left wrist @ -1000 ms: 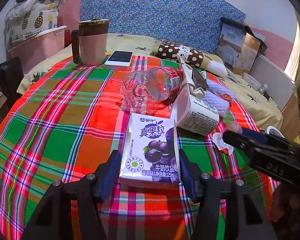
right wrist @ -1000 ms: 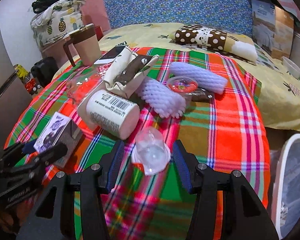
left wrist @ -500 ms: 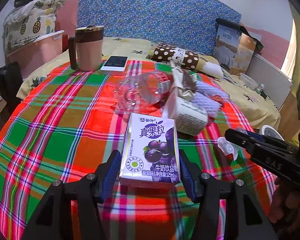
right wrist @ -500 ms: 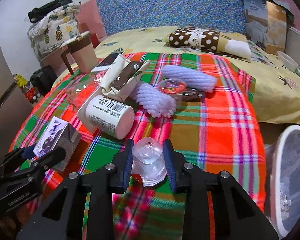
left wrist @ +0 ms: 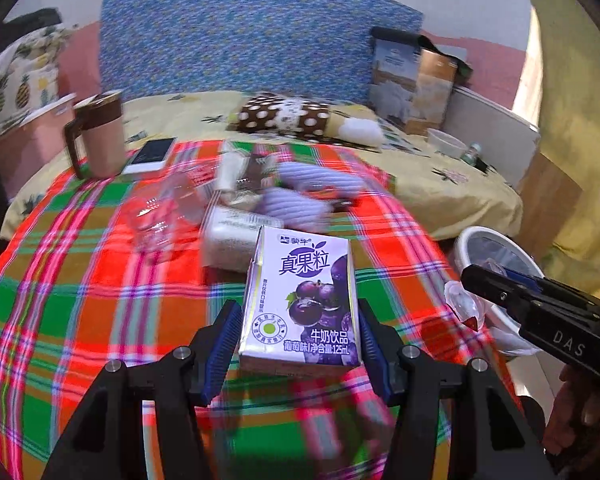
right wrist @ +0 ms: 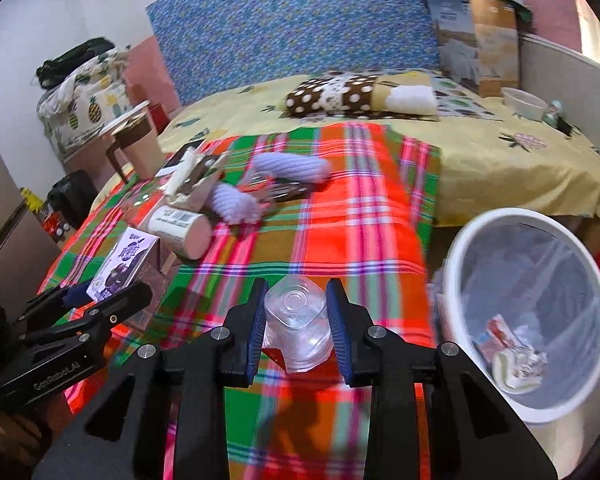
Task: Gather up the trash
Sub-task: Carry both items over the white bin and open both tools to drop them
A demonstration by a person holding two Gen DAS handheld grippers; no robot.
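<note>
Clear plastic cup [right wrist: 296, 322] sits clamped between the right gripper [right wrist: 296, 330] fingers; the carton [left wrist: 304, 300] is pinched between the left gripper [left wrist: 296, 344] fingers. Carrying step, I judge: next, swing the cup right over the bin [right wrist: 466, 240] and let go.

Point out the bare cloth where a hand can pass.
Free: the plaid cloth between the purple foam sleeves and the bin, and the stretch left of the clear bottle. Crowded: the middle cluster around the white cup.

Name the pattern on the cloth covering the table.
Red, green and orange plaid cloth; right wrist view.
</note>
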